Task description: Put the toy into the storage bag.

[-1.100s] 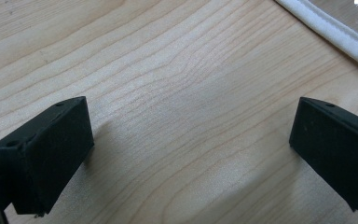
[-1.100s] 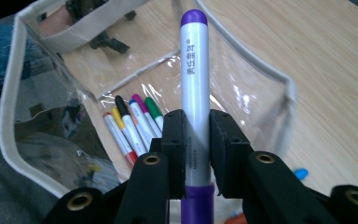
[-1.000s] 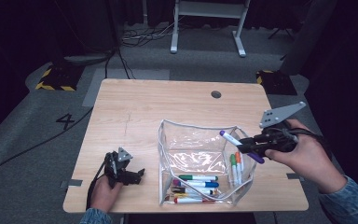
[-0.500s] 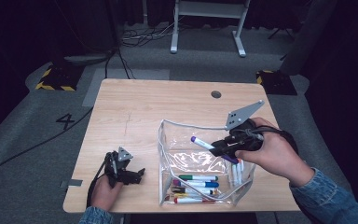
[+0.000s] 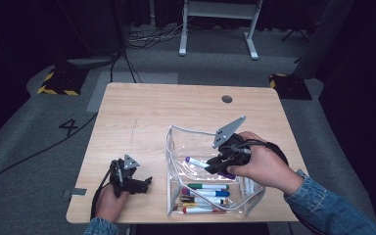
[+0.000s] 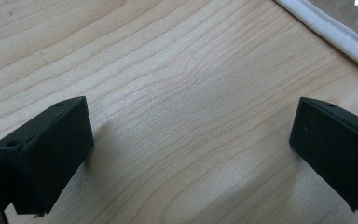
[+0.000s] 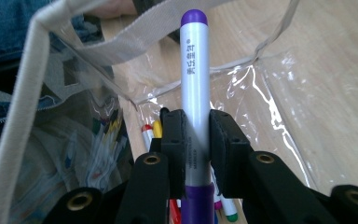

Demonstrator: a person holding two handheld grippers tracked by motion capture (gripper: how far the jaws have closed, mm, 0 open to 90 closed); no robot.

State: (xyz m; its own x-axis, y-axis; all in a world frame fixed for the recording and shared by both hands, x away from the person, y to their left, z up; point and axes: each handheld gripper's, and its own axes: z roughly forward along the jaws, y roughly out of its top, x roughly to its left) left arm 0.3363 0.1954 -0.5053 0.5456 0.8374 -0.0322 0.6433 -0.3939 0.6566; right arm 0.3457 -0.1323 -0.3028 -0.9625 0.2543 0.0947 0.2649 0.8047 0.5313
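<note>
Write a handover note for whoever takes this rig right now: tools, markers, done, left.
Right tool: shut on the purple marker, held over the open clear pouch, tip pointing into it.
Left tool: open, holding nothing, low over the bare table left of the pouch.
Done: several markers already lie in the pouch's near end.
Left: lower the purple marker in and release. No other markers seen loose on the table.

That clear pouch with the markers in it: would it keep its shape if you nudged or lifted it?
Probably not. The pouch looks like thin clear film, creased and glinting, with a wavy fabric rim, so it would likely sag or fold. It seems light, so a push might slide it across the table. The markers lying loose inside would probably shift.
</note>
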